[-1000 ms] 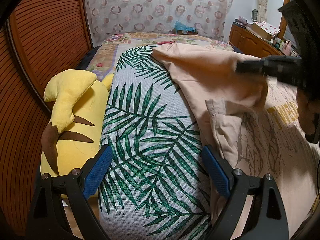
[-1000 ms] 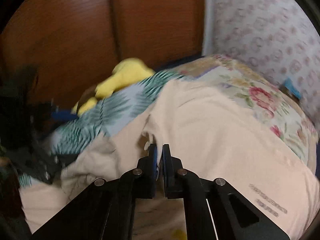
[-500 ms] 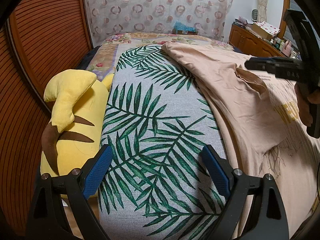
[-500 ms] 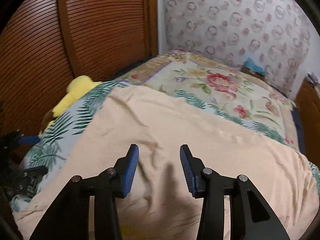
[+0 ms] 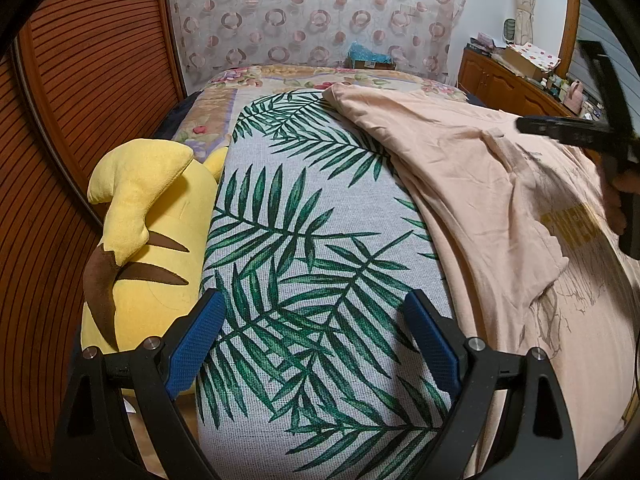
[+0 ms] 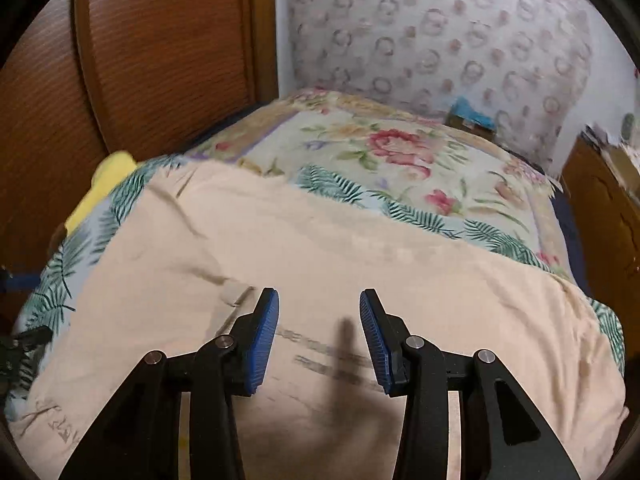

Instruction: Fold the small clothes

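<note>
Shirt (image 6: 320, 248) lies flat beside the yellow plush toy (image 5: 148, 236) — right gripper (image 6: 319, 322) above it, jaws just opened, nothing between; left gripper (image 5: 316, 336) wide apart.

Yellow plush toy (image 5: 148, 236) with brown stripes at the bed's left edge, touching the palm-leaf cover (image 5: 304, 264). Floral quilt (image 6: 384, 152) across the far end. Blue-topped box (image 5: 370, 58) at the curtain (image 5: 316, 20). Slatted wooden door (image 5: 80, 80), left; cluttered wooden dresser (image 5: 516, 88), far right.
</note>
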### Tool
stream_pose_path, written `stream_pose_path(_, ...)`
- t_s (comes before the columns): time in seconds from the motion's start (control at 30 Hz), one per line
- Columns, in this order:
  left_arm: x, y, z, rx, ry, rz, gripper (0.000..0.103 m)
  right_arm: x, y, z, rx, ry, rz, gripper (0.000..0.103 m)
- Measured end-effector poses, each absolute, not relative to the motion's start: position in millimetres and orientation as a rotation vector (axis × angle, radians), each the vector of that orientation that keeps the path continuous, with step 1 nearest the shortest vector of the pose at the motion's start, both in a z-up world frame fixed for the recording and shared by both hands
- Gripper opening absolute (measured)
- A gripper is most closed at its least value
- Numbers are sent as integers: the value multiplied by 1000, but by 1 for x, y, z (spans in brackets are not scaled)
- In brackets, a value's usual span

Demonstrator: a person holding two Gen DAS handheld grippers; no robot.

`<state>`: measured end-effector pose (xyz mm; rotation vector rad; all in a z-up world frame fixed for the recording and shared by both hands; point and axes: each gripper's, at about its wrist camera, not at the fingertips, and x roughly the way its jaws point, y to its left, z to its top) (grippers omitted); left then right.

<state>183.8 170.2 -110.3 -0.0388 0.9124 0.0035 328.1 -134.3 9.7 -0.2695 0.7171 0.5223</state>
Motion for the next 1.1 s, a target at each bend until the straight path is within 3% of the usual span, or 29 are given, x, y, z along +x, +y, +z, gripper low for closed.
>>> stream_pose_path(0.43,179,149,-88,-22,832,1,91,242,-234,8,-162,644,522,45)
stream_pose_path(0.77,216,59,-55,25,772,-189,91,229,-355,-7,-86,656,252,45)
stream_pose_path(0.9,240,12,-55,60,778,-274,91,227,-387,-12,-65,668,196,54)
stream_pose_path(1.1,260,-39,-71,113,839,-341,91,251,-403,-32,-58,750,116,55)
